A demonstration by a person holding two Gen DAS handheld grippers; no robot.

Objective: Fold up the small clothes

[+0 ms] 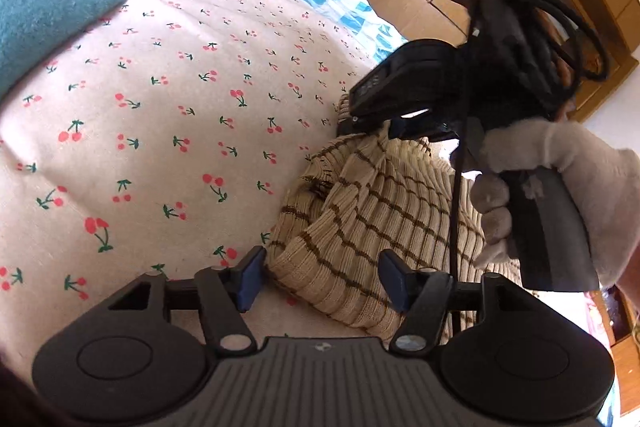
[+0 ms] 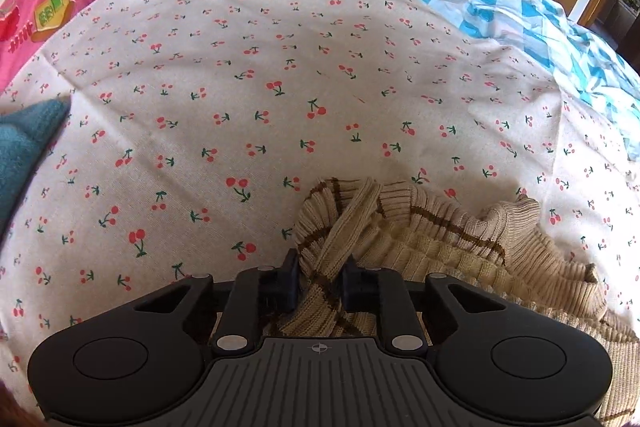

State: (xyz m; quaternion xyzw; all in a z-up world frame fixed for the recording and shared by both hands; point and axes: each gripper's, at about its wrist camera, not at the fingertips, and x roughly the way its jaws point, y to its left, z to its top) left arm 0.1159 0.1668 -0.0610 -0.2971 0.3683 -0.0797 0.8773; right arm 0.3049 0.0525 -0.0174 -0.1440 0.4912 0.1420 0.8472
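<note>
Right gripper is pinching a fold of the striped knit garment, bunched at the cherry-print sheet's near edge; left gripper is standing wide, empty. Risk: thin pinch slipping, bunching worsening.

The left gripper is tilting downward, its jaws standing apart — nothing is pressing on the pads. The right gripper is pointing steeply down, its jaws pinching a fold of knit. A gloved right hand is wrapping that gripper's handle — fingers curling round the front.
</note>
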